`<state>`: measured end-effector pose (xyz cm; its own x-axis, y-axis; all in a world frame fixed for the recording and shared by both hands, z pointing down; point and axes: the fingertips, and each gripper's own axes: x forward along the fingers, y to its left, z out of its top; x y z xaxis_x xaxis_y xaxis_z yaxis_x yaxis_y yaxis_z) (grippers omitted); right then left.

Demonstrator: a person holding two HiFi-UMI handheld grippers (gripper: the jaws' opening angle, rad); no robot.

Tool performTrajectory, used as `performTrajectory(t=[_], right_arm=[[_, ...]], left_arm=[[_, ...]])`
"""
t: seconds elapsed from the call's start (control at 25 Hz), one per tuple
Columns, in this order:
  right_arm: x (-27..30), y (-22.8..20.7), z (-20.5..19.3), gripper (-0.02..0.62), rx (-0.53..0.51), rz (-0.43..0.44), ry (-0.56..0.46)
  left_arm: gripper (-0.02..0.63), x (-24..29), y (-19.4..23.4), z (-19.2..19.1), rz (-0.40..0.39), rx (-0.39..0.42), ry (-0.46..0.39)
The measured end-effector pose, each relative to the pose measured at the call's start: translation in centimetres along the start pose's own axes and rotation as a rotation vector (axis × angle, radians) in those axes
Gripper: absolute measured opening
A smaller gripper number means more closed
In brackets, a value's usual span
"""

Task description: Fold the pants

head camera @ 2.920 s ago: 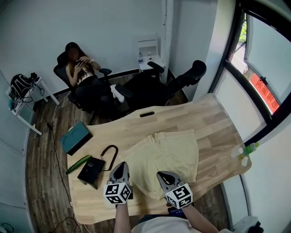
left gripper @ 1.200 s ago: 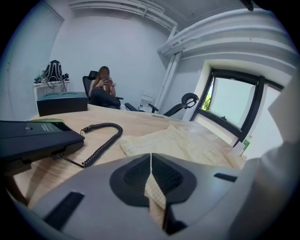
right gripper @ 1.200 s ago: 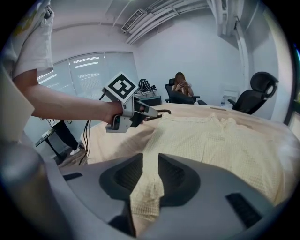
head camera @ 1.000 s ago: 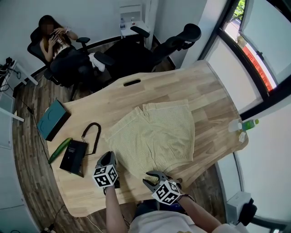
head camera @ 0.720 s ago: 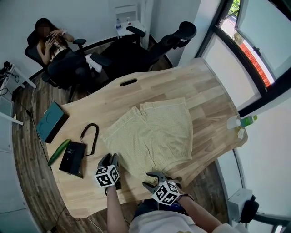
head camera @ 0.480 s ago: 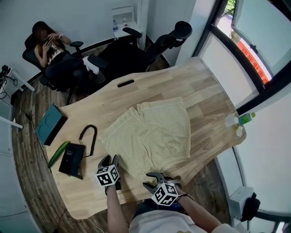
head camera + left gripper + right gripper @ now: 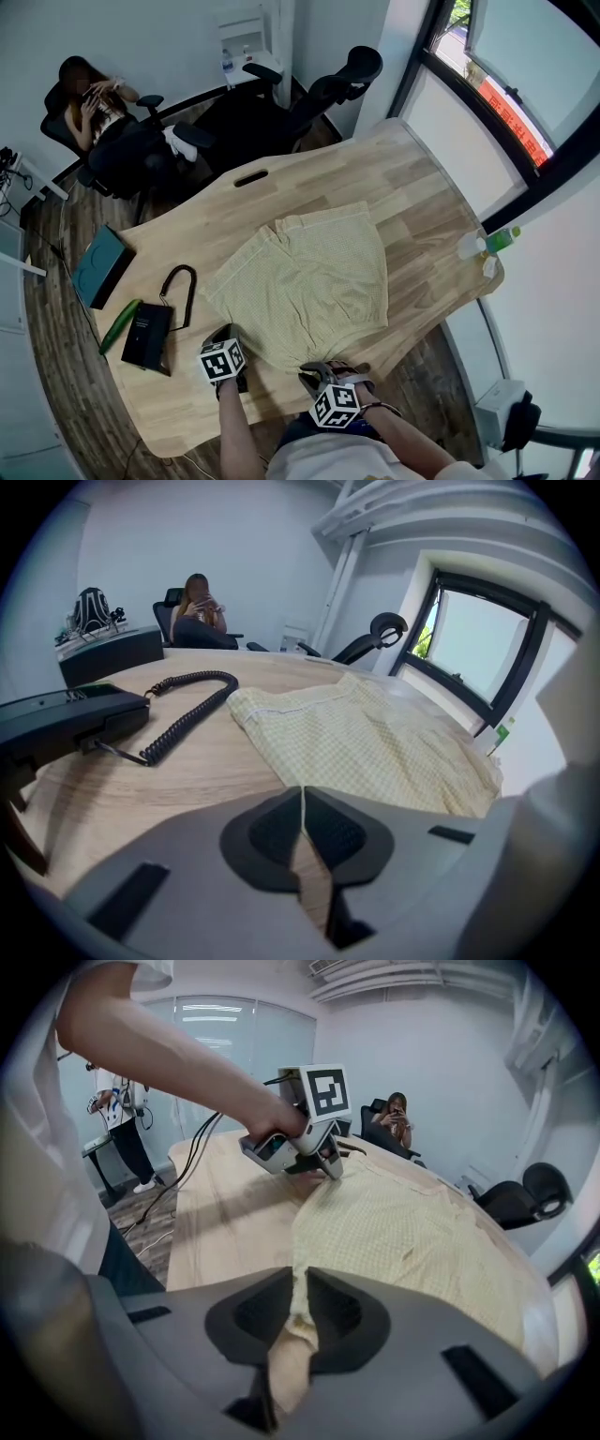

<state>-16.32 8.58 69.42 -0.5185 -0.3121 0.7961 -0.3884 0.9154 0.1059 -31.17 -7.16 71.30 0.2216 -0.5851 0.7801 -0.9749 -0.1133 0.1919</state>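
Pants (image 7: 309,281): stretching lengthwise away from both tools. I am pinching their near-left corner in the left tool (image 7: 228,335); right tool (image 7: 319,372), jaws just closing, is gripping the near-right corner.

The pants (image 7: 309,286) lie on the table (image 7: 375,183), telephone (image 7: 147,335) left, bottles (image 7: 487,246) right.

The light wooden table (image 7: 375,187) is viewed steeply from overhead; both gripper views are taken low and close across it. The pale yellow checked pants (image 7: 309,281) are shared by all.
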Motion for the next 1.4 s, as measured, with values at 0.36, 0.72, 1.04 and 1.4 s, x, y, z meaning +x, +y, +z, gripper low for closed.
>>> performTrajectory(t=[0.36,0.72,1.04,1.4], right_arm=[[-2.4,-2.8,1.5,0.035,0.239,0.009,-0.076],[-5.9,-7.1,2.8,0.034,0.373,-0.054,-0.194],[-8.3,-11.4,3.2,0.032,0.437,-0.115,-0.282],[-10.1,-14.8,2.3,0.032,0.513,-0.136,-0.343]], left_arm=[[0.012,-1.8,-1.5,3.4,-0.089,-0.208,-0.118],[0.012,-3.3,-4.8,10.0,-0.143,-0.171,-0.230],[0.012,-3.6,-7.5,13.9,-0.162,-0.127,-0.265],[0.012,-2.2,-12.1,17.9,-0.159,0.009,-0.260]])
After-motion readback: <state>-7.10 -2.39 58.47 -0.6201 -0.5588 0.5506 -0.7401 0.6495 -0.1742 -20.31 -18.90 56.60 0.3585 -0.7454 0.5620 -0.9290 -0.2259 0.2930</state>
